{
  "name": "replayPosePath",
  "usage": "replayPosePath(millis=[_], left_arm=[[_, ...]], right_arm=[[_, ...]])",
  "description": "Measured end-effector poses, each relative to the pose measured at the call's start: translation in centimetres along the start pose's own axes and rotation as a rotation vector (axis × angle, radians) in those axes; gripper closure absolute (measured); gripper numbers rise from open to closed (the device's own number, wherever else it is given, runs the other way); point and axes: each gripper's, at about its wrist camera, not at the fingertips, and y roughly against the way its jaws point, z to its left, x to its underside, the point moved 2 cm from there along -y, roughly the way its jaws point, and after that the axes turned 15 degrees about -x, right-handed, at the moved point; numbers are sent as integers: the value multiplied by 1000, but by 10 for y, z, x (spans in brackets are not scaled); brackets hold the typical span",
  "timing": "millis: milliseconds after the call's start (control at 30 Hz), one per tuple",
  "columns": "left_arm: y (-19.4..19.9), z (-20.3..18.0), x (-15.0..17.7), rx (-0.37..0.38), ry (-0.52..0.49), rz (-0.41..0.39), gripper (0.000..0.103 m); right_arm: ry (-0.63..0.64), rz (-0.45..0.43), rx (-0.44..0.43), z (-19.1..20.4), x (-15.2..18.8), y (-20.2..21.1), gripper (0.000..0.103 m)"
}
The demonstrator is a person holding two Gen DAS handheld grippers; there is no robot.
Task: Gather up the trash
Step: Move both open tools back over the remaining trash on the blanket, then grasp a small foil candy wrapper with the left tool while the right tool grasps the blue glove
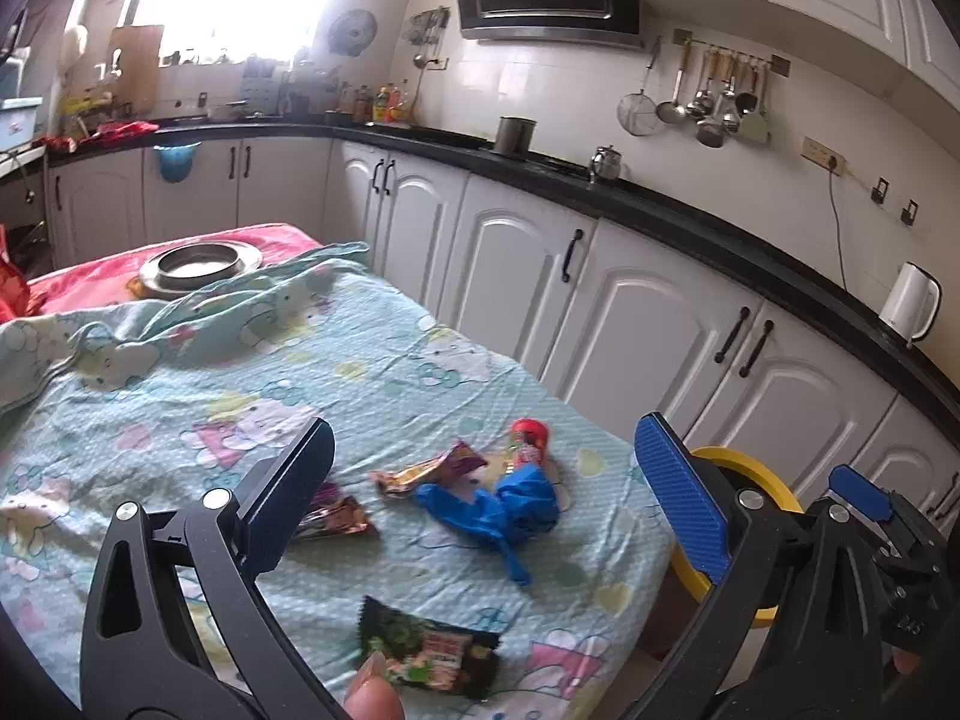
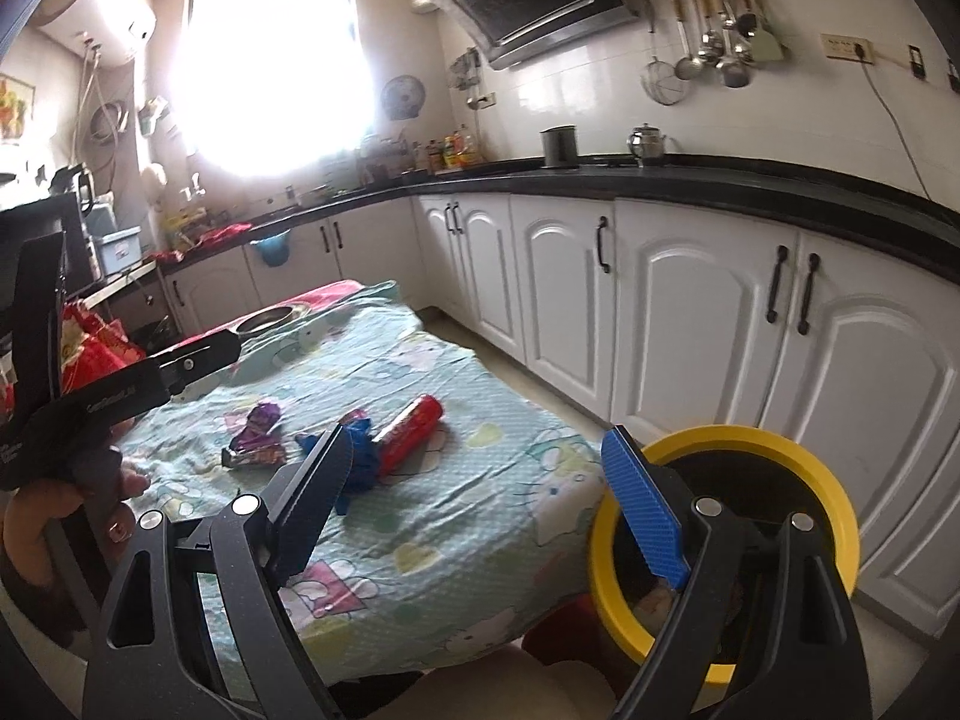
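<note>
Both tools gape w/ nothing between the pads: left tool, right tool. Green-black wrapper lies at the near edge of the table. Mid-table: blue glove, foil wrappers, red can. Yellow bin sits off the near right corner. Metal bowl at far end.

Bare sheet lies open at 12 o'clock past the wrappers; cabinets wall 3 o'clock, bin below.

a home kitchen: white cabinets, black countertop, range hood, hanging utensils.
</note>
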Motion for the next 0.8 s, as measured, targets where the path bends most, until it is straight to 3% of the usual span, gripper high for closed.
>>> replayPosePath(millis=[800], left_arm=[[-51, 88, 33, -119, 91, 164, 11]], right_arm=[[71, 90, -82, 27, -8, -77, 21]])
